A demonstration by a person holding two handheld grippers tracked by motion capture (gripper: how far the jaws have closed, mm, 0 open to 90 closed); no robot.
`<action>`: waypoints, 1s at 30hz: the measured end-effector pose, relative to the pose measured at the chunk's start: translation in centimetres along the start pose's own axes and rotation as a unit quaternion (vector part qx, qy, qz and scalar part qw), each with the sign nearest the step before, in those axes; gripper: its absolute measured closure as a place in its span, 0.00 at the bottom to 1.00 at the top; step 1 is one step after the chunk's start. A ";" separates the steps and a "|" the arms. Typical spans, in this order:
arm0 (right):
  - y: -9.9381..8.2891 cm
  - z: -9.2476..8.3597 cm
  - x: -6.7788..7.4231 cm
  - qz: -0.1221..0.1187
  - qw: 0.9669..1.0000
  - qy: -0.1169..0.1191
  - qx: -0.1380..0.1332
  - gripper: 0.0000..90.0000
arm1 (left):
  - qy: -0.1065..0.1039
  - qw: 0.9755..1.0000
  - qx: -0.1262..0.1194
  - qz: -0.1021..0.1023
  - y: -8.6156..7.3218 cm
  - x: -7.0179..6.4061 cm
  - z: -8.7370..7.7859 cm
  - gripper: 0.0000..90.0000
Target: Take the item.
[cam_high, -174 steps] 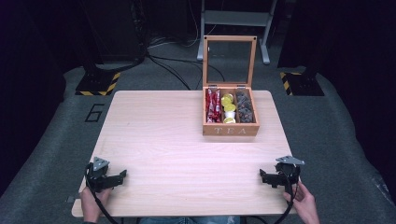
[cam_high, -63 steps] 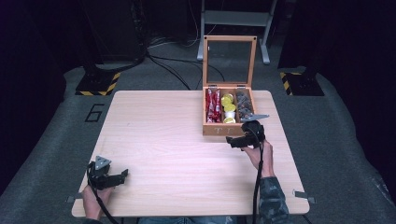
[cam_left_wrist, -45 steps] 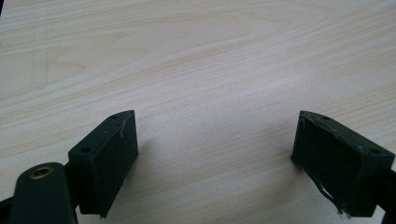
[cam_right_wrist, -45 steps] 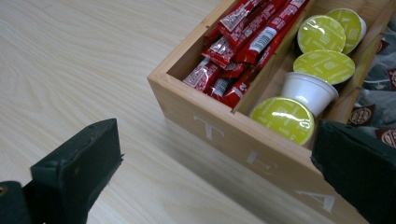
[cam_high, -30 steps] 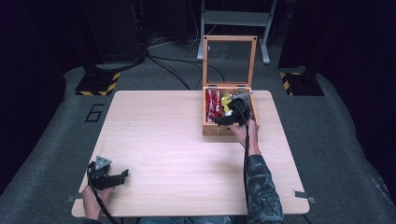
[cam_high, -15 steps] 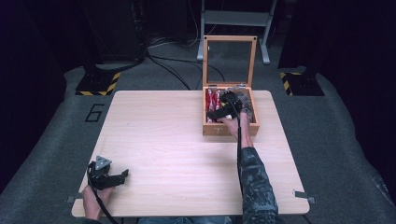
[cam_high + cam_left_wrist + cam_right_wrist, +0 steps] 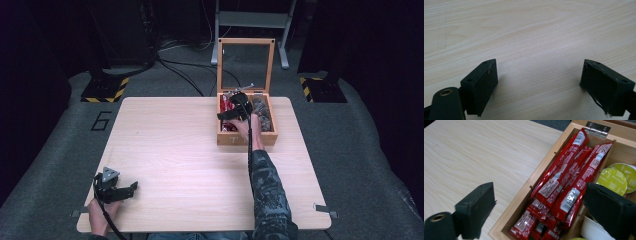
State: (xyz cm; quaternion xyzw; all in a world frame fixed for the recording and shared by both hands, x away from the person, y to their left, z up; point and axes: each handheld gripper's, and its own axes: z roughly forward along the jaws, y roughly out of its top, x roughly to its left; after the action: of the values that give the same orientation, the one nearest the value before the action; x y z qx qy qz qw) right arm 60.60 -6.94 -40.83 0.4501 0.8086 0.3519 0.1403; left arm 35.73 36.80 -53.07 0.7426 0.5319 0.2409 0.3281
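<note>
The right gripper hangs over the wooden box at the far right part of the worktop, the person's sleeved forearm stretched out toward it from the near edge. Its fingers are spread wide with nothing pressed between them — they have just been closing a little, yet in the right gripper view one finger stands over the bare worktop outside the box's left wall and the other over the inside of the box. Between them lie the red sachets, a bundle of long, glossy sticks packed lengthwise in the box's left compartment, untouched by either finger. Just beside the sachets, in the next compartment, sit yellow-green capsules, and a white cup rim shows at the lower edge near the right-hand finger. The box lid stands upright behind, a framed pane on metal hinges. The left gripper rests low at the near left corner of the worktop, well apart from the box — its fingers are released and wide apart, with only plain wood grain between them.
</note>
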 end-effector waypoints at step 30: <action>-0.4 5.0 -1.2 0.093 0.994 -0.063 -0.008 0.81 | 0.002 1.000 -0.003 0.000 0.0 -0.1 0.0 0.16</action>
State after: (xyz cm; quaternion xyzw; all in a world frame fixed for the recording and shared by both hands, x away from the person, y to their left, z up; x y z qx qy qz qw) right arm 63.75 -5.85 -44.79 0.5431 0.7503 0.3407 0.1611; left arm 35.71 36.75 -53.09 0.7414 0.5315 0.2439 0.3290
